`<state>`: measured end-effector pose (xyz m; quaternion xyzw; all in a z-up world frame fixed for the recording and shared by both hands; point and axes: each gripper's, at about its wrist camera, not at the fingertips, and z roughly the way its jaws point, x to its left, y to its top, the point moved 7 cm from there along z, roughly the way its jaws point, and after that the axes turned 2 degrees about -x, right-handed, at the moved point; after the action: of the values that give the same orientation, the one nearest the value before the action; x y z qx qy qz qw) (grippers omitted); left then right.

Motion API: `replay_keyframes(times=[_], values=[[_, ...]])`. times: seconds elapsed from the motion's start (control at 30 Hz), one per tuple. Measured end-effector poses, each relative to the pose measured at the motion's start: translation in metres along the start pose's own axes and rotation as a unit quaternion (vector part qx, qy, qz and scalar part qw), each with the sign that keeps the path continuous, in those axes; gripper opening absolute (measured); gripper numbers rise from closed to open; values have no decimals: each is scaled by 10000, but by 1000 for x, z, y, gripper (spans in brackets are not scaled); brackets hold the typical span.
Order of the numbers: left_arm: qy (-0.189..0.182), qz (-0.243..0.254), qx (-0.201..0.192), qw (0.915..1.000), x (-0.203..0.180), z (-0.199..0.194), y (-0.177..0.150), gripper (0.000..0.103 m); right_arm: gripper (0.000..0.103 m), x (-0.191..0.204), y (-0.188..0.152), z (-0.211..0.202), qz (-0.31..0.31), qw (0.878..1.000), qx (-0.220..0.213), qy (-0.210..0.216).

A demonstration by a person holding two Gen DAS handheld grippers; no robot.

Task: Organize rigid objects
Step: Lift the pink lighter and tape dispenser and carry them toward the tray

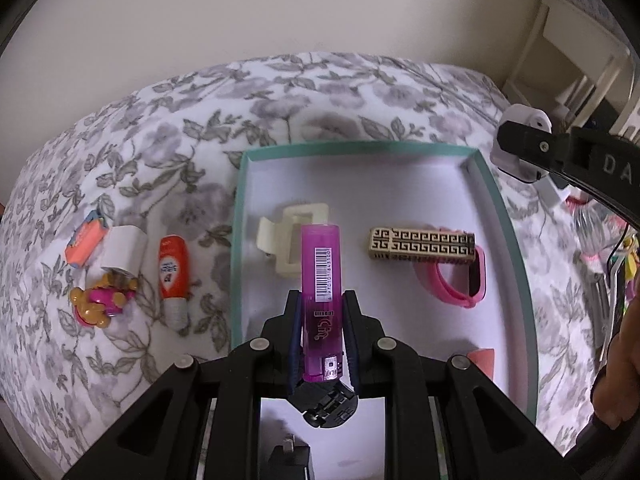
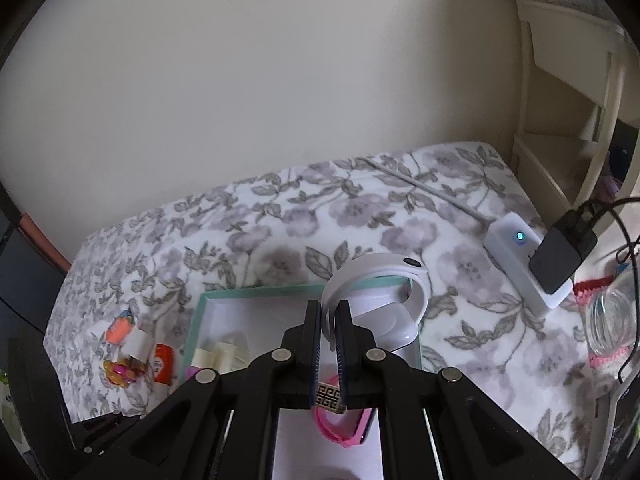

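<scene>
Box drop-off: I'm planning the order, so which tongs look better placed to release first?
Left, probably: the left tongs hold the purple lighter over the teal box's floor; the right tongs hold the white wristband over its far rim.

1. My left gripper is matte black plastic with dark blue ribbed pads and silver round pivot pins.
2. My right gripper matches it; grey lettering marks its arm at three o'clock.

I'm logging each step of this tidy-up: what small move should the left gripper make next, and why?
Probably lower the purple lighter onto the bare tray floor and release. The left gripper is shut on it above the tray, between the cream hair claw and the gold patterned case.
</scene>
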<state>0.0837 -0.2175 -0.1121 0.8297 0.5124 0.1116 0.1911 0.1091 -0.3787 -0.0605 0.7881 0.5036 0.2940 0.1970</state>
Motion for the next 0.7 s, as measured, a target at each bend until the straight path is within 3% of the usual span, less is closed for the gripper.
replay_keyframes(times=[0.7], values=[[76,143,302,9994,-7,18,-12,21,11,-13,-25,29,-9,9963,760,-407]])
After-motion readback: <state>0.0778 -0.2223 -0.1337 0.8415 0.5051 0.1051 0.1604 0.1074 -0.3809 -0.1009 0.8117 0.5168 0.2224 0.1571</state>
